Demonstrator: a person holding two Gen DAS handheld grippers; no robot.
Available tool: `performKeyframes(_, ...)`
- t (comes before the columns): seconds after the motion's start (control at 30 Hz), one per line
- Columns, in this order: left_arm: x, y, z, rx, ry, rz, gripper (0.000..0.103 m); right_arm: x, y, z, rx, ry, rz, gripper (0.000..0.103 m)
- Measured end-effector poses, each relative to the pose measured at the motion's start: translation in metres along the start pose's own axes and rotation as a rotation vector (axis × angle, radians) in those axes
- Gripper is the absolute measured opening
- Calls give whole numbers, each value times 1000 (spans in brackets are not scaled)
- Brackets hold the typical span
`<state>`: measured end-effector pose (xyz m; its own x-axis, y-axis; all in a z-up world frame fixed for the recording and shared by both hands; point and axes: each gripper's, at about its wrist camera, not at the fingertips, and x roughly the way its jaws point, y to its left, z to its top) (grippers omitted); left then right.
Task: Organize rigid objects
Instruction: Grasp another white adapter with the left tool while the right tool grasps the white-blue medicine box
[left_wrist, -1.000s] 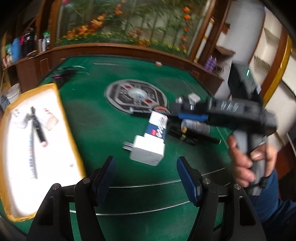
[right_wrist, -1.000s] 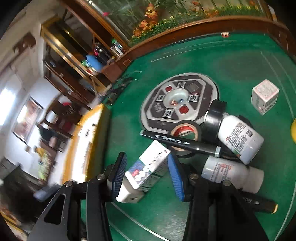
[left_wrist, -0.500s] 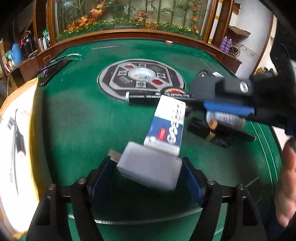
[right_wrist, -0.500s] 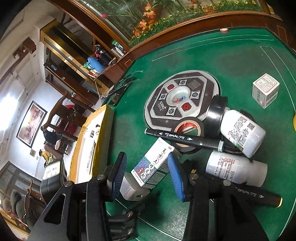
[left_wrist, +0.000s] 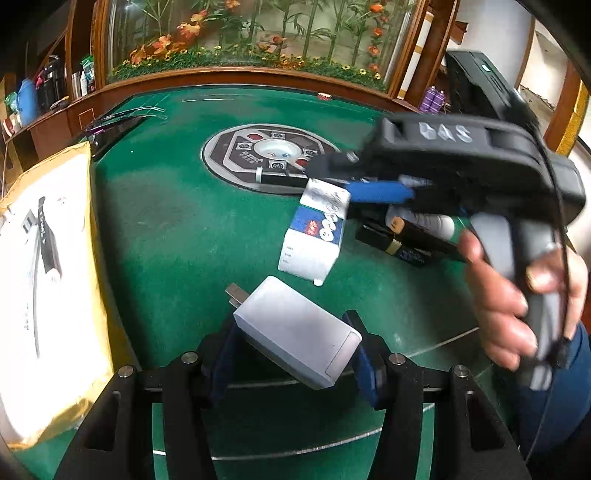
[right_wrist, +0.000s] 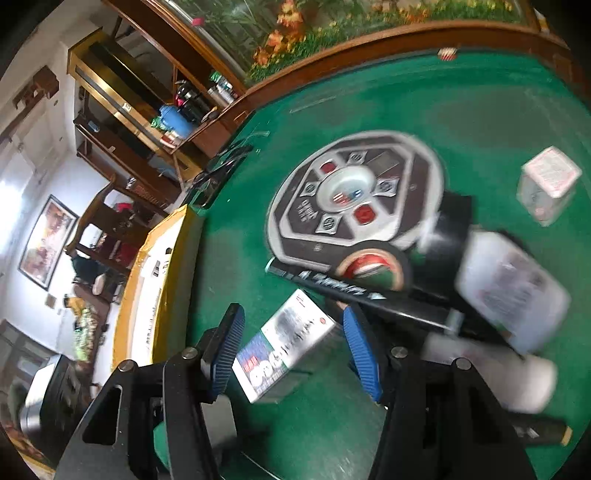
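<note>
Near the green felt table's (left_wrist: 155, 229) front edge, the left gripper (left_wrist: 291, 350) is closing around a white rectangular plastic charger (left_wrist: 295, 332) (prongs pointing left). Farther right, toward the table's centre, the right gripper (right_wrist: 291, 347) is opening, releasing a white-and-blue cardboard box (right_wrist: 284, 347) lying between its pads.

Green felt table (left_wrist: 177, 236), white charger (left_wrist: 295, 332) (blue-banded carton (left_wrist: 317, 236)).

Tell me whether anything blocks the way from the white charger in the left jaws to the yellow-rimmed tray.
Nothing visible does. The white charger sits between the left gripper jaws, which are closing. Only bare green felt lies between it and the yellow-rimmed tray at the left. The blue-and-white box lies farther out, off that line.
</note>
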<state>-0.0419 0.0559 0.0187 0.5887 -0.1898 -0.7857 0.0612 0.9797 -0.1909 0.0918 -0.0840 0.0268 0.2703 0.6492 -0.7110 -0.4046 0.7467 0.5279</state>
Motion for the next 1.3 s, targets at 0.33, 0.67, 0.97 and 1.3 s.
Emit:
performKeyframes(0.33, -11, 13, -20, -22, -3, 26, 59, -5, 34, -23, -196, 133, 120, 60)
performKeyframes(0.67, -15, 18, -26, -31, -16, 11, 58, 9, 43, -7, -211, 17, 125, 69)
performKeyframes(0.97, -18, 24, -27, -50, -21, -11, 58, -4, 71, -47, -489, 282, 90, 72)
performKeyframes(1.3, -22, 24, -31, -39, -23, -9, 58, 1, 86, -63, -653, 187, 34, 72)
